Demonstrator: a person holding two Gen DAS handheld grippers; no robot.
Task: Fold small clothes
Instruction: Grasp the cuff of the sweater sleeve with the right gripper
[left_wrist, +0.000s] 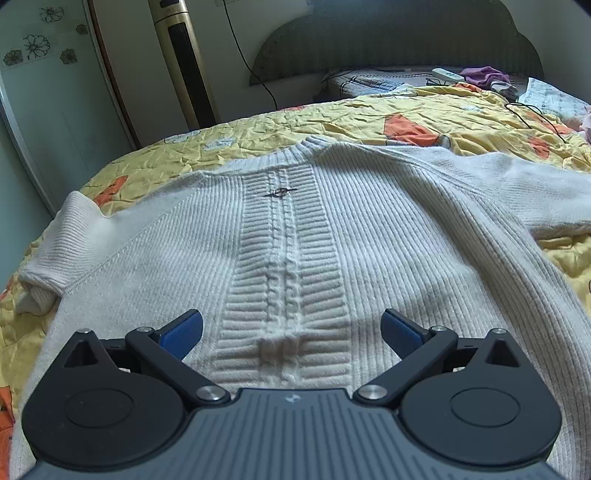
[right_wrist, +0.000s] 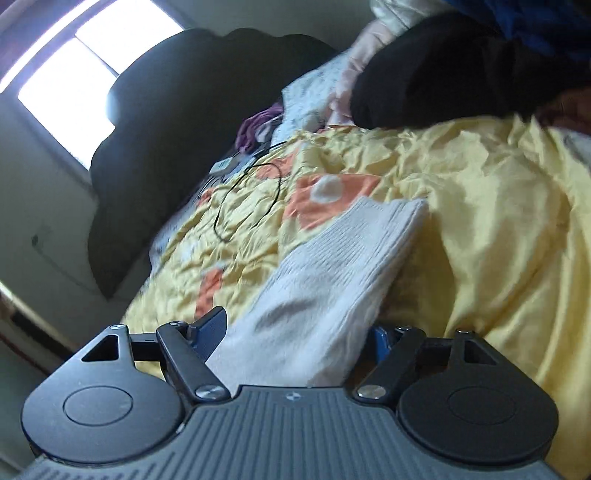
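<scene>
While the white knitted sweater (left_wrist: 295, 240) lies flat on the yellow quilt (left_wrist: 369, 118) with its collar far from the left gripper (left_wrist: 291, 332), its right sleeve (right_wrist: 325, 280) runs lengthwise straight out from the right gripper (right_wrist: 295, 332), cuff at the far end. The right gripper's jaws stand on both sides of this sleeve; if the pads already press it I cannot tell, because the picture is blurred. The left wrist view alone shows the sweater's whole front and the left gripper open above the hem, holding nothing; the right wrist view alone shows the sleeve between the fingers.
</scene>
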